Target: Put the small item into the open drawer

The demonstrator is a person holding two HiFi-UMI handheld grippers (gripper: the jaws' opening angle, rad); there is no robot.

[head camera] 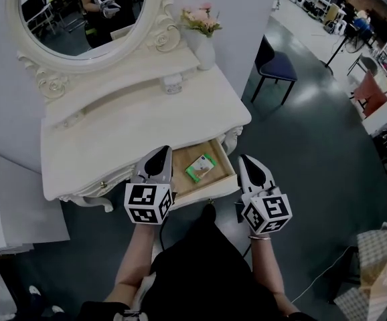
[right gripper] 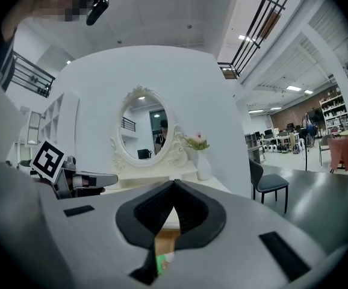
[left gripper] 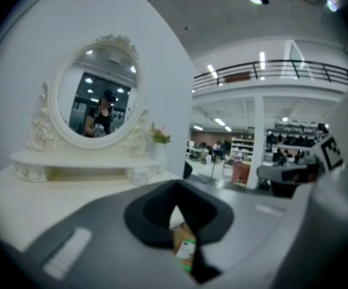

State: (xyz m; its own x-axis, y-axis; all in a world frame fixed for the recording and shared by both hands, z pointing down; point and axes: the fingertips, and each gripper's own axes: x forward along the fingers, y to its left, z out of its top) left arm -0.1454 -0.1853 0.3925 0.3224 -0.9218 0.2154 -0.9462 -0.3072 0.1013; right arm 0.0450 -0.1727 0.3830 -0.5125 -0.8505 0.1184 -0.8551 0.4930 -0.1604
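The small item, a green and white box (head camera: 200, 167), lies flat inside the open wooden drawer (head camera: 228, 162) at the front right of the white vanity table (head camera: 113, 132). My left gripper (head camera: 160, 152) hovers over the drawer's left end, shut and empty, just left of the box. My right gripper (head camera: 246, 159) sits just outside the drawer's right wall, also shut with nothing in it. In the left gripper view, the box (left gripper: 186, 248) shows below the closed left gripper (left gripper: 175, 201). A green sliver of the box (right gripper: 161, 262) peeks under the closed right gripper (right gripper: 174, 191).
An oval mirror (head camera: 80, 12) stands at the table's back. A vase of pink flowers (head camera: 203, 35) and a small jar (head camera: 173, 83) sit on its raised shelf. A dark chair (head camera: 277, 65) stands to the right, and white panels (head camera: 13, 212) lie on the floor to the left.
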